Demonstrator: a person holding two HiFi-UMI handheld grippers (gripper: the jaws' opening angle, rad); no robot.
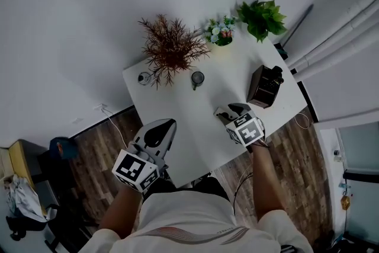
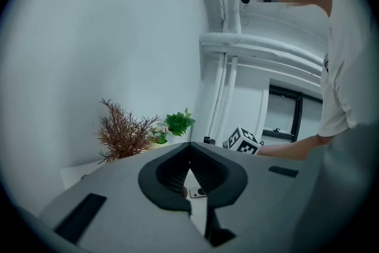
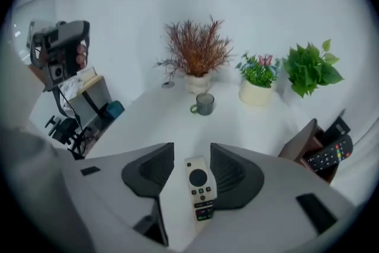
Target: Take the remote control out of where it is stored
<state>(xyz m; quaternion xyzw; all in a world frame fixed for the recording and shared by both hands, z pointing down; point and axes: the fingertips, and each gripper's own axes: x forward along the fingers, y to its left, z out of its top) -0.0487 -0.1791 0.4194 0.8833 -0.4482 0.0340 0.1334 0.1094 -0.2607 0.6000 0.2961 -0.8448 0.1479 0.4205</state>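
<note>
Now the slim white plastic remote control lies on the white desk inside your wide right claw. It looks taken out already, so lift off gently.

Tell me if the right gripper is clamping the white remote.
No, the jaws of the right gripper stand apart, white remote untouched between them.

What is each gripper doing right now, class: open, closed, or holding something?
Left gripper: closed, holding nothing.
Right gripper: open; the white remote lies on the table between its jaws, not gripped.
</note>
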